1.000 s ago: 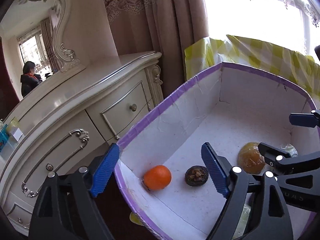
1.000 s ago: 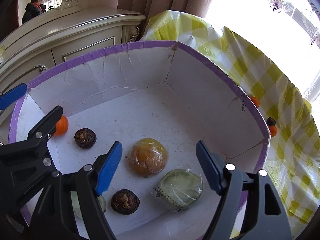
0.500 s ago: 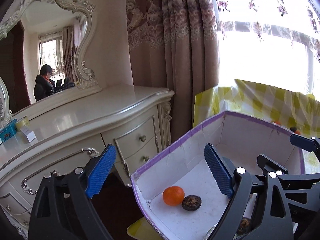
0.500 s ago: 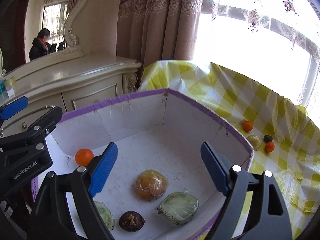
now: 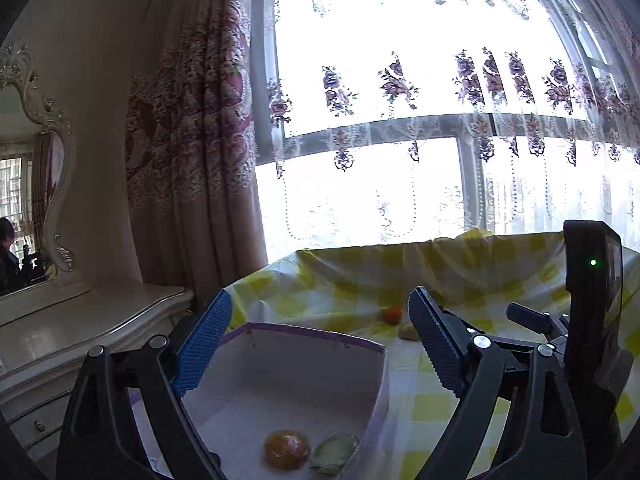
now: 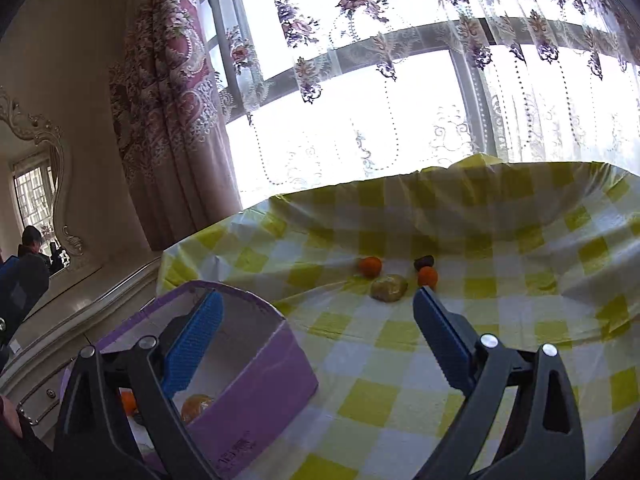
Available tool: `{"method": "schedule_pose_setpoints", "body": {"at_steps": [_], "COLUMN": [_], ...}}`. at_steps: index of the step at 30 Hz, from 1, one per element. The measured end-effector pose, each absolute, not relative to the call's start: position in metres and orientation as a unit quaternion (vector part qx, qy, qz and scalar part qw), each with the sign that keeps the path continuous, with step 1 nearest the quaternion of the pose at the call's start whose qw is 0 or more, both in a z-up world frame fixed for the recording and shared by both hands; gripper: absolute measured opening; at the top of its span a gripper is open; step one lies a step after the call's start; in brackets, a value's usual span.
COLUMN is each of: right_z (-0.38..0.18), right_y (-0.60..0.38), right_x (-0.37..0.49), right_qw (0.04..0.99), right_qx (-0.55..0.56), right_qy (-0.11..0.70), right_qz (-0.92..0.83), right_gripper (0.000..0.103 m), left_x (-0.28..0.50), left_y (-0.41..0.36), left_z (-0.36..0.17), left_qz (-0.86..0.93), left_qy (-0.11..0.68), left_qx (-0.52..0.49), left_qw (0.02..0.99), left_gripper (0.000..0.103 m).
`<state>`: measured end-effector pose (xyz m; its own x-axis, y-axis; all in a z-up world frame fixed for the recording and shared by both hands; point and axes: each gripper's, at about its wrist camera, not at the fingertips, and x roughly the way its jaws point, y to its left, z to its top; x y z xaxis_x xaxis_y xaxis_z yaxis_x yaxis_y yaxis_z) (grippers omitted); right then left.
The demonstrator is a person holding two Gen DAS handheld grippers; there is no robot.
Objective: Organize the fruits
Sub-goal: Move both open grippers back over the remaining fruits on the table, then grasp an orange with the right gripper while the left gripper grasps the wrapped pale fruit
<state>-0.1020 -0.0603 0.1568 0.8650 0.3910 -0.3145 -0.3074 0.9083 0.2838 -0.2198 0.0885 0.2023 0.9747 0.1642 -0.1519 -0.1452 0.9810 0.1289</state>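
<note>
Four loose fruits lie grouped toward the far edge of the worktop [image 6: 400, 364], on its yellow-and-white checked cloth: an orange mandarin [image 6: 370, 266], a wrapped pale fruit [image 6: 389, 288] just beside it, a second mandarin [image 6: 427, 277], and a small dark fruit [image 6: 423, 262] touching that one. Nearer, at the worktop's left edge, stands the purple-edged white box [image 5: 320, 338]. Inside it, near its front right corner, lie a wrapped orange fruit [image 5: 287, 449] and a wrapped green fruit [image 5: 335, 447] side by side; the right wrist view also shows a small mandarin [image 6: 129, 401] deeper in the box.

The left gripper [image 5: 316, 344] hangs above the box, its jaws spread with nothing between them. The right gripper [image 6: 316, 340] hovers over the worktop just right of the box, its jaws opening and empty.

Beyond the worktop are a bright window with flowered lace curtains [image 6: 400, 100] and a heavy patterned drape [image 5: 192, 152]. A cream dresser [image 5: 80, 332] with an ornate mirror [image 5: 24, 200] stands to the left.
</note>
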Motion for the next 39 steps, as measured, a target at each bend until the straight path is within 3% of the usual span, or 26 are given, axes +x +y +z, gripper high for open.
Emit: {"method": "schedule_pose_setpoints", "body": {"at_steps": [9, 20, 28, 39], "right_z": [0.09, 0.038, 0.022, 0.019], "right_y": [-0.164, -0.244, -0.225, -0.136], "right_x": [-0.042, 0.044, 0.11, 0.174], "right_qw": [0.955, 0.933, 0.922, 0.911], "right_qx": [0.128, 0.133, 0.118, -0.001], "right_qy": [0.267, 0.33, 0.368, 0.392], "right_qz": [0.03, -0.046, -0.006, 0.127], "right_gripper": [0.096, 0.096, 0.096, 0.095], "left_x": [-0.116, -0.007, 0.03, 0.03], "left_y": [0.002, -0.015, 0.013, 0.019], "left_z": [0.136, 0.053, 0.022, 0.022], "left_qz": [-0.074, -0.076, -0.059, -0.062], "left_qy": [0.224, 0.332, 0.388, 0.38], "left_qx": [0.006, -0.037, -0.109, -0.123], "left_qw": [0.972, 0.94, 0.913, 0.914], "left_gripper": [0.087, 0.087, 0.086, 0.086]}}
